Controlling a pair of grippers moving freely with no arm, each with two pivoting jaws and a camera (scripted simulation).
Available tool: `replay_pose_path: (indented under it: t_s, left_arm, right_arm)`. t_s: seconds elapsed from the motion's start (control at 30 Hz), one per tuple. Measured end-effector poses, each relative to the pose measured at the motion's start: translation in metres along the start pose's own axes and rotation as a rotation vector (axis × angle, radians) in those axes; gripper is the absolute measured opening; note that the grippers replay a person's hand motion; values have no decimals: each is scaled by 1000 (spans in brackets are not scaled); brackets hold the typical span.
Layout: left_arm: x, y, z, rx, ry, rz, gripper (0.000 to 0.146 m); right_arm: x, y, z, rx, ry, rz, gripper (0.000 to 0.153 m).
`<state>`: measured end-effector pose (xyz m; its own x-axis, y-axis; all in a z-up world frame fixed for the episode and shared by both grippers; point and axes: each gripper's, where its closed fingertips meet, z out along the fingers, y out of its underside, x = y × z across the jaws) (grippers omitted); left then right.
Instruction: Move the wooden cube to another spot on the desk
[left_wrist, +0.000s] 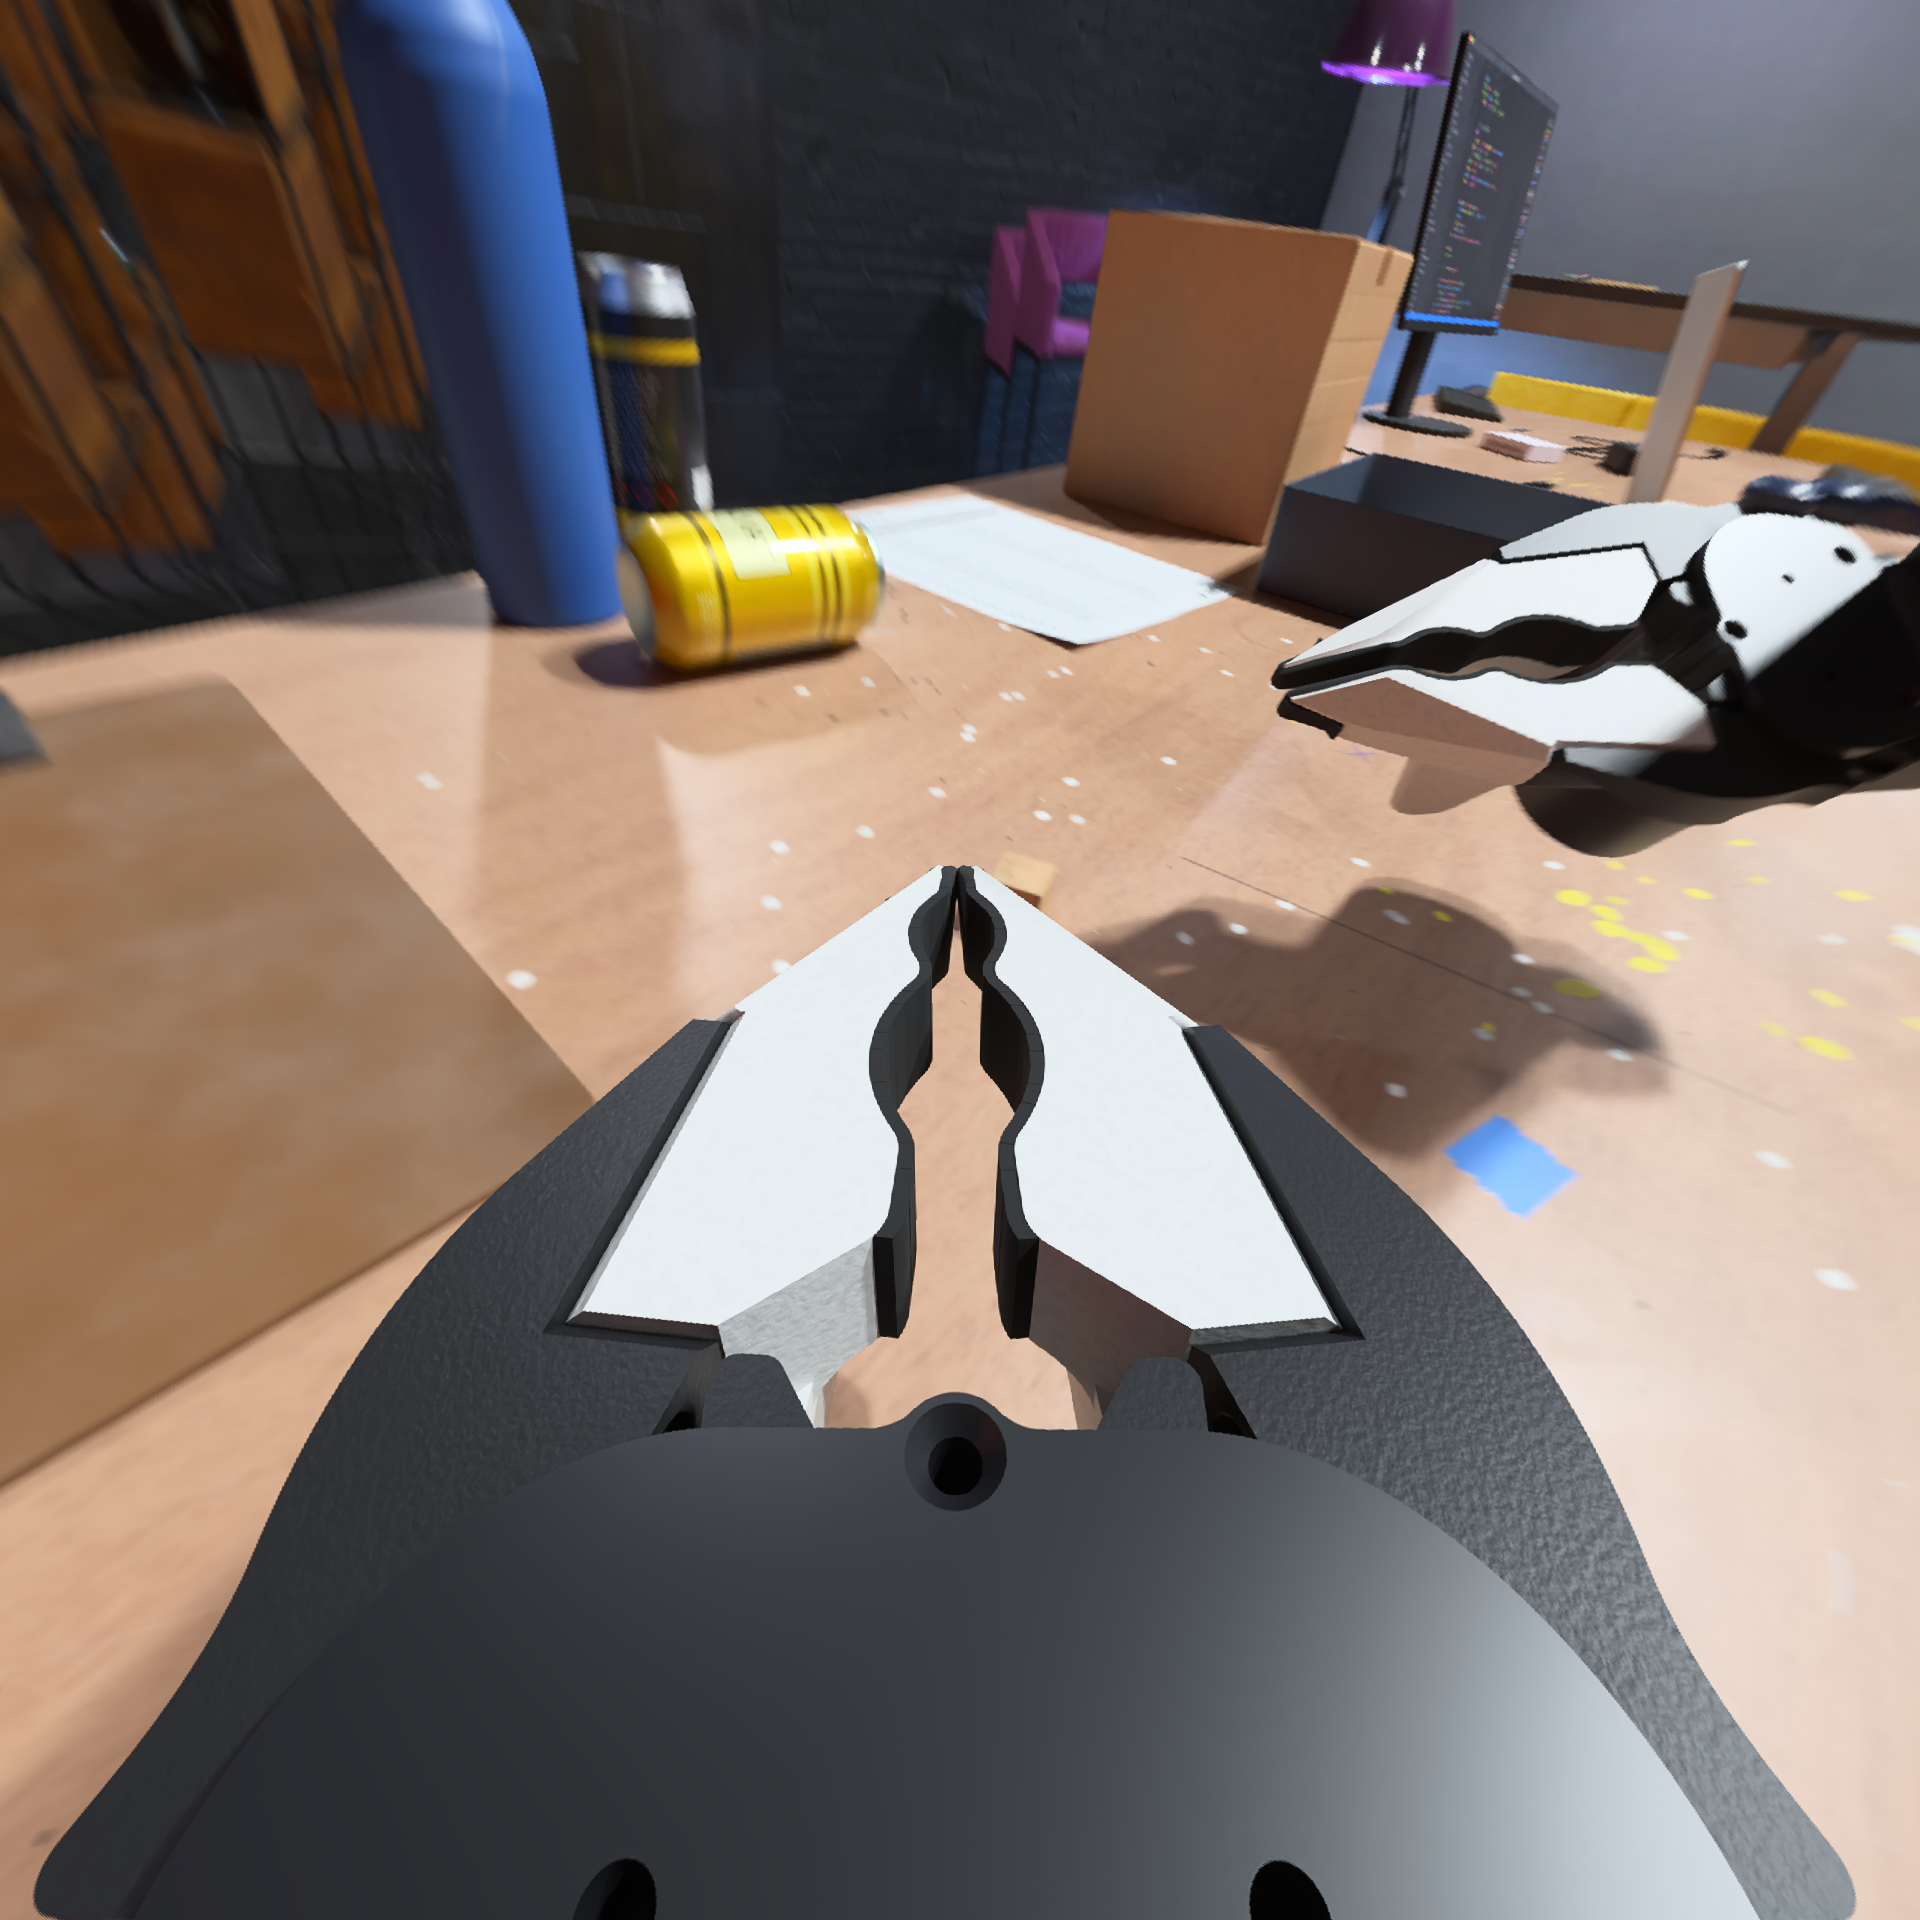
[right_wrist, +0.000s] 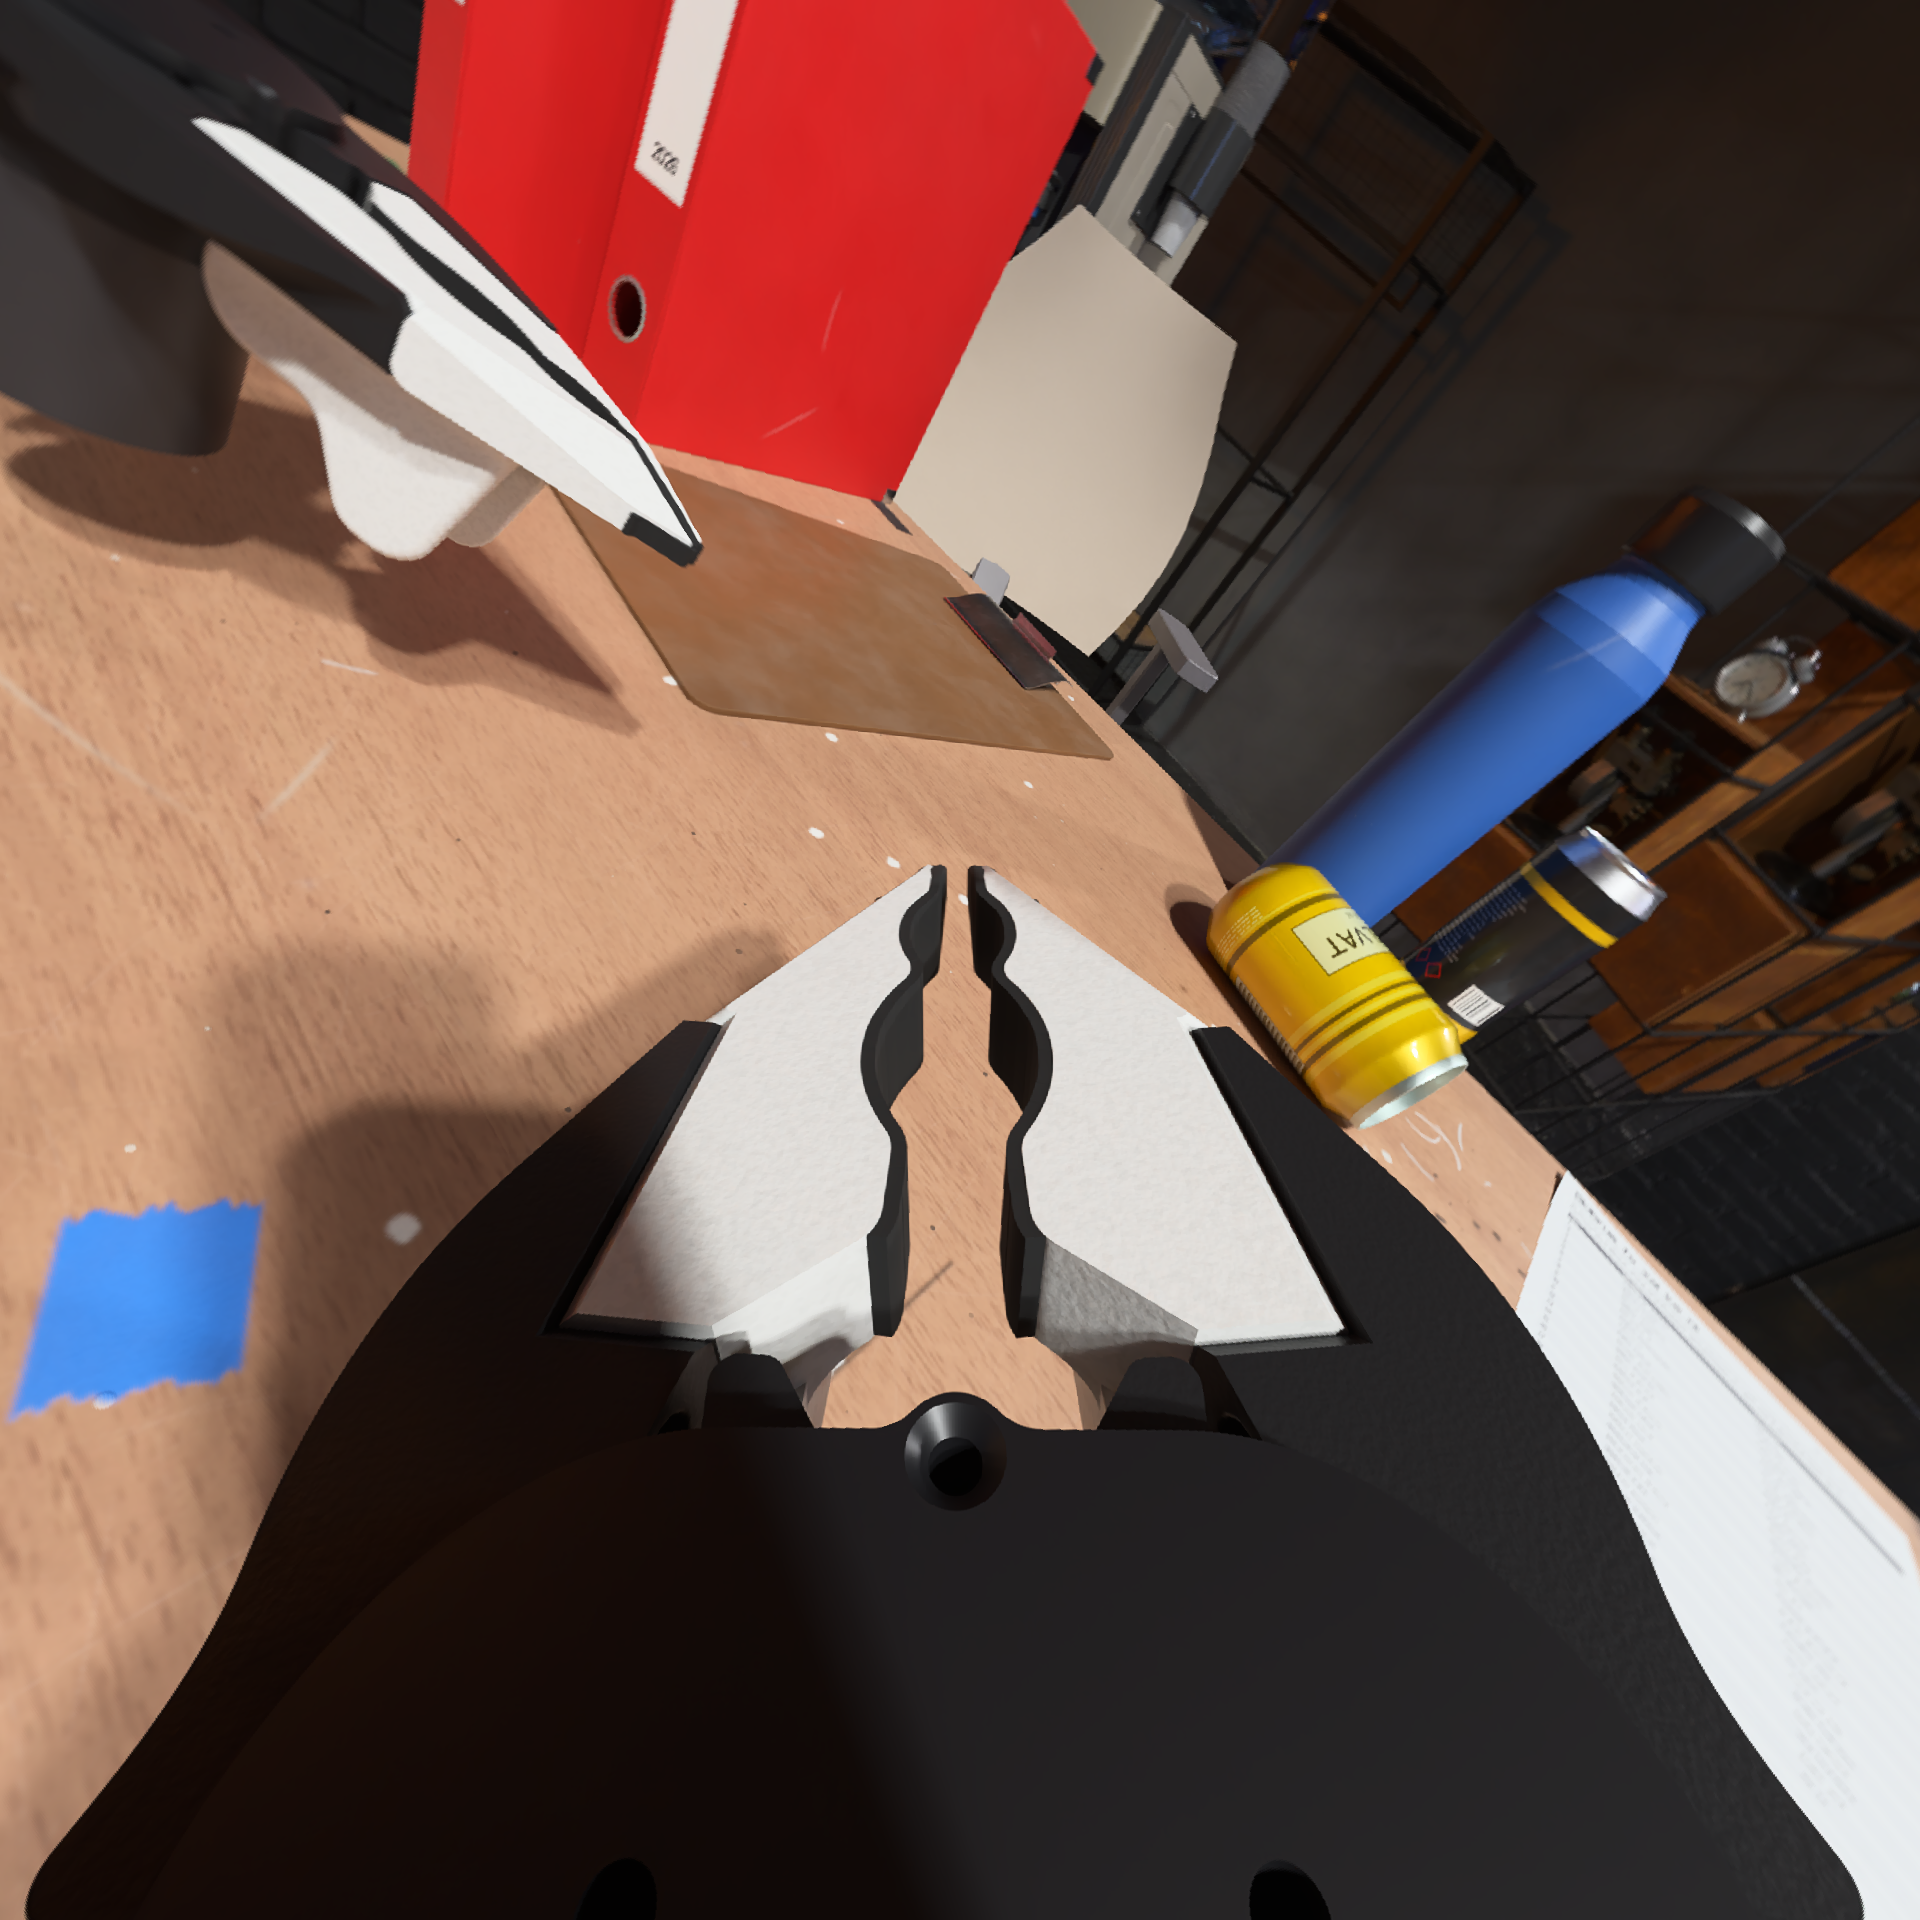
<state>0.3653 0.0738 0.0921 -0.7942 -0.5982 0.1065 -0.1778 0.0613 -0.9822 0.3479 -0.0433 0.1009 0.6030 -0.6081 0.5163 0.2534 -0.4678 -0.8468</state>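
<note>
Two cans, one bottle, one cube.

Small tan wooden cube on desk, partly hidden.

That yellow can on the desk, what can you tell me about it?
The yellow can is a shiny metal drinks can with dark bands and a pale label. It lies on its side on the wooden desk, near the edge. It is beside the upright blue bottle; whether they touch is unclear. Neither gripper touches it.
</note>
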Motion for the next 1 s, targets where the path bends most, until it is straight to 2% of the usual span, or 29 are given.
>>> replay_pose_path:
  t_s: [0.07, 0.17, 0.3, 0.37, 0.43, 0.57, 0.6, 0.73, 0.87, 1.0]
  left_arm:
    - [1, -7, -4, 63, -39, 108, 0]
    - [21, -13, -4, 118, -26, 270, 0]
    - [52, -15, -2, 142, 12, 438, 0]
    - [62, -18, -4, 174, 22, 479, 0]
    - [66, -21, -5, 206, 11, 511, 0]
    - [60, -17, -3, 170, -19, 562, 0]
    - [57, -17, -3, 166, -31, 569, 0]
    - [47, -17, -4, 152, -55, 556, 0]
    - [40, -16, -4, 135, -63, 530, 0]
    - [37, -13, -2, 117, -56, 488, 0]
  right_arm:
    - [3, 1, -2, 6, 11, 38, 10]
    - [8, -2, -5, 35, 24, 85, 19]
    - [10, -4, -7, 57, 19, 128, 20]
    - [3, -4, -7, 57, -31, 107, 20]
    - [-8, 3, -4, 20, -142, 86, 20]
    - [-30, 27, 9, -183, -451, 168, 40]
    - [-32, 31, 13, -222, -517, 137, 42]
    - [-26, 40, 35, -343, -716, -162, 48]
    - [-29, 46, 56, -503, -943, -287, 51]
    - [-33, 59, 64, -641, -1080, -353, 53]
